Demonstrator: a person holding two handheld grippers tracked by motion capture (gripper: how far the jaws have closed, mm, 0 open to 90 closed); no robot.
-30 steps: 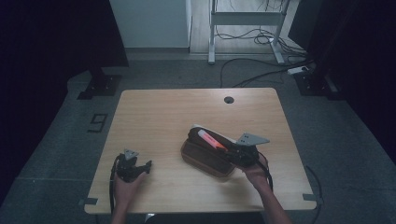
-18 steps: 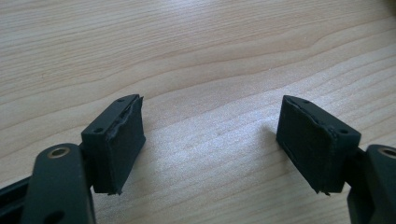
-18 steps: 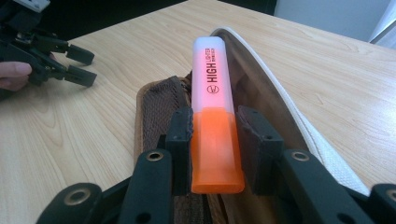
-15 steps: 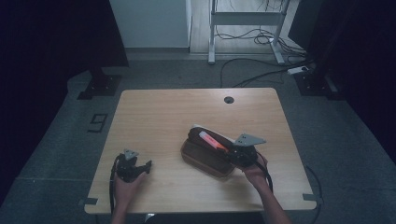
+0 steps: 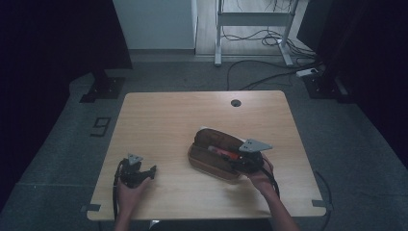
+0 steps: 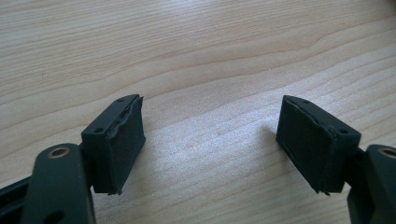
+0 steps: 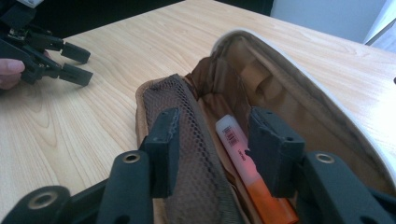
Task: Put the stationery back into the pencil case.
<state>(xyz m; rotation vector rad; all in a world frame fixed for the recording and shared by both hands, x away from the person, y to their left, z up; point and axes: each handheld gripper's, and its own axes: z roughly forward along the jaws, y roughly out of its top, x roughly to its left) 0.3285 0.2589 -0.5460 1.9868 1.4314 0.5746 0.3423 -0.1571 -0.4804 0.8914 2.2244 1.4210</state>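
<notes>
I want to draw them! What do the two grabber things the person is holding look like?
Both are black. The left gripper has two chunky, blocky pads on arms with brass-coloured rivets. The right gripper looks alike. Each carries a grey three-cornered plate on top and trails a black cable. No sleeves are visible.

A light wood-grain counter (image 5: 168, 120) stands in a dim room on a grey speckled floor (image 5: 57, 159). Well beyond the right hand-held gripper (image 5: 243, 162), a round cable hole (image 5: 235, 103) sits near the counter's far edge. On the floor out past the left hand-held gripper (image 5: 144, 172), a dark number 9 marking (image 5: 100, 127) lies beside a black stand base (image 5: 102, 89). Farther off are a white wall panel (image 5: 154, 21), a metal desk frame (image 5: 252, 29) with loose black cables (image 5: 250, 79), and a white power strip (image 5: 306, 72). Both sides fall into darkness.
</notes>
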